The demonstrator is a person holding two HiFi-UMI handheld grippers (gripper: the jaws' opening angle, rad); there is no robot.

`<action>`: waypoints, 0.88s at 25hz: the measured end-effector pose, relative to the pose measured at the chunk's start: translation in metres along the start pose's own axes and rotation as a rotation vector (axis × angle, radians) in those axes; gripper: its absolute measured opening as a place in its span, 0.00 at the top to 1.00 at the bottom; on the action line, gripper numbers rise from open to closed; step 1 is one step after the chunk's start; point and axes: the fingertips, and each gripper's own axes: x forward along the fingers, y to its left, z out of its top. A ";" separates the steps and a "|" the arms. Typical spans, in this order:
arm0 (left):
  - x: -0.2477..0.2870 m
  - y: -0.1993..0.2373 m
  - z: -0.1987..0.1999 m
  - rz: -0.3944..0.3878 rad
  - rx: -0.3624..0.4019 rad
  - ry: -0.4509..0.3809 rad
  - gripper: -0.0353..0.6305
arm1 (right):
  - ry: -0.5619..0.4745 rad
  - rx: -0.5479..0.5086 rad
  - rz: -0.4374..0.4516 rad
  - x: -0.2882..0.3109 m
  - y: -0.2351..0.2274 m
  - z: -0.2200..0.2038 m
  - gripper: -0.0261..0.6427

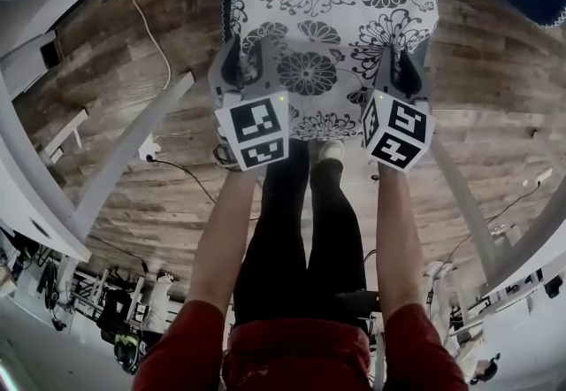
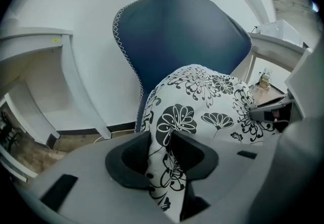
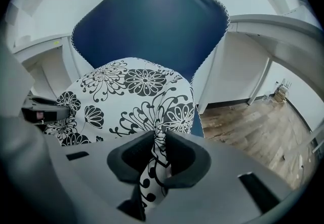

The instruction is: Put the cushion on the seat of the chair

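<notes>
The person stands right in front of the dark blue chair with the curved padded back (image 2: 182,35) and holds the soft white cushion with black flower prints (image 1: 332,18) out over it with both tools.

The left tool (image 2: 161,159) has its two dark jaws squeezed tight on the near edge of the cushion, and the cloth bunches up between them. The right tool (image 3: 158,159) does the same a bit further along that edge, with a fold of the cloth pinched in its jaws. So both tools are full, and both hold the same cushion.

The cushion sits low in front of the chair back and covers the place where the seat is. I cannot tell if its far side already rests on the seat or hangs just above it, because the cushion hides the seat. The brown wooden floor (image 1: 115,195) shows below, well under the tools.

I think this is the putting-down step. The next move needs the cushion to lie flat and in the middle of the seat, not tipped. Then both tools need to let go together, so it does not get pulled off.
</notes>
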 end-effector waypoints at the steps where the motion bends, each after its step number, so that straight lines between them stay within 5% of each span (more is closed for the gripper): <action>1: 0.000 0.001 0.000 0.000 0.005 0.000 0.76 | 0.001 -0.002 -0.006 -0.001 -0.001 0.000 0.83; 8: 0.001 0.004 0.001 -0.009 0.020 -0.010 0.64 | 0.012 0.020 -0.036 -0.002 -0.012 -0.004 0.70; 22: -0.004 0.005 0.004 -0.019 0.035 -0.016 0.49 | -0.021 0.030 -0.030 -0.010 -0.012 0.003 0.65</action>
